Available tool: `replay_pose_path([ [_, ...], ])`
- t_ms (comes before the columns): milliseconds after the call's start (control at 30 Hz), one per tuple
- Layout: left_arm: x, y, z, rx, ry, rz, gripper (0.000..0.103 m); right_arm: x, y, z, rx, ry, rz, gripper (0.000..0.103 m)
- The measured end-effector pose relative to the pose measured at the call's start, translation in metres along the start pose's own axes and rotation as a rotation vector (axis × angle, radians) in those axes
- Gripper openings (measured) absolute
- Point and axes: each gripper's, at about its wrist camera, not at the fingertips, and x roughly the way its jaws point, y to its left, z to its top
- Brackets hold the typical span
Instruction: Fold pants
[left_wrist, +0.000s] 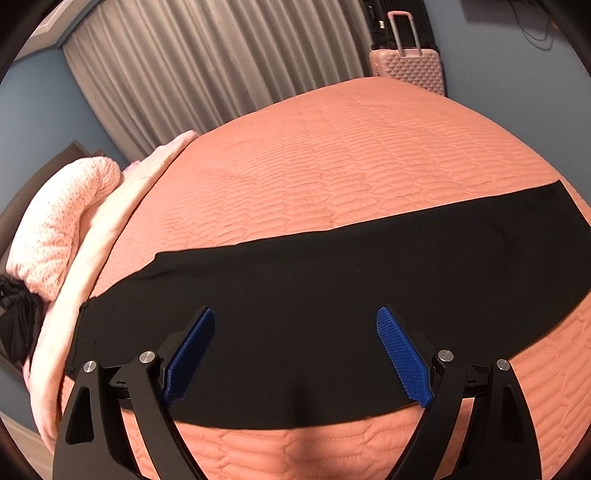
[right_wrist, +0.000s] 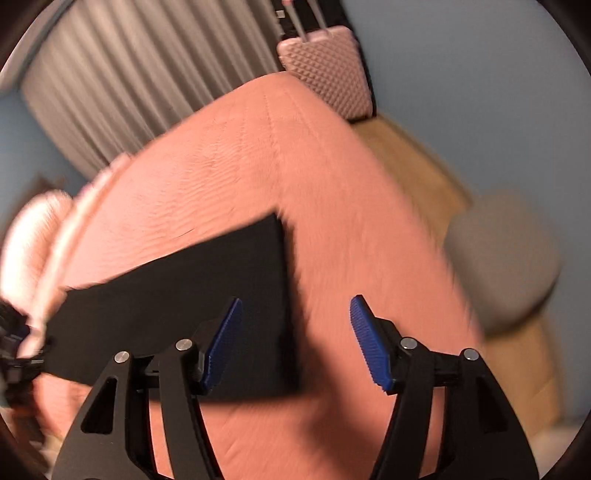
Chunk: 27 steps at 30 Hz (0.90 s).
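Black pants (left_wrist: 314, 295) lie flat in a long band across the salmon quilted bedspread (left_wrist: 332, 155), waist end at the left by the pillows. My left gripper (left_wrist: 295, 325) is open and empty, hovering over the middle of the pants. In the blurred right wrist view, the pants' right end (right_wrist: 207, 288) shows with a straight hem edge. My right gripper (right_wrist: 295, 314) is open and empty above that hem edge, with its left finger (right_wrist: 225, 343) over the black cloth and its right finger (right_wrist: 369, 347) over the bedspread (right_wrist: 351, 229).
Pink pillows and a folded pink blanket (left_wrist: 62, 229) sit at the bed's left end. A pink suitcase (left_wrist: 410, 62) stands beyond the far corner by the grey curtain (left_wrist: 207, 66). A grey round stool (right_wrist: 506, 258) stands on the wooden floor to the right.
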Motion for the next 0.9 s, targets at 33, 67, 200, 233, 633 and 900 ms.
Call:
replay_pose_path([
  [33, 0.0, 0.004, -0.003, -0.013, 0.01, 0.003, 0.088, -0.001, -0.001, -0.018, 0.044, 0.016, 0.025, 0.06],
  [67, -0.001, 0.008, -0.006, -0.028, 0.023, -0.002, 0.088, -0.003, 0.0, -0.027, 0.067, 0.025, 0.041, 0.06],
  [200, -0.013, 0.019, -0.02, -0.065, 0.04, -0.025, 0.088, 0.011, 0.015, -0.055, 0.131, 0.005, 0.069, 0.061],
  [233, -0.017, 0.021, -0.023, -0.058, 0.041, -0.024, 0.088, 0.015, 0.019, -0.056, 0.13, -0.011, 0.063, 0.061],
  [633, -0.031, 0.054, -0.044, -0.116, 0.054, -0.042, 0.088, 0.035, 0.037, -0.047, 0.26, -0.061, 0.067, 0.062],
  [900, -0.028, 0.057, -0.04, -0.113, 0.044, -0.048, 0.088, 0.044, 0.048, -0.054, 0.321, -0.086, 0.096, 0.062],
])
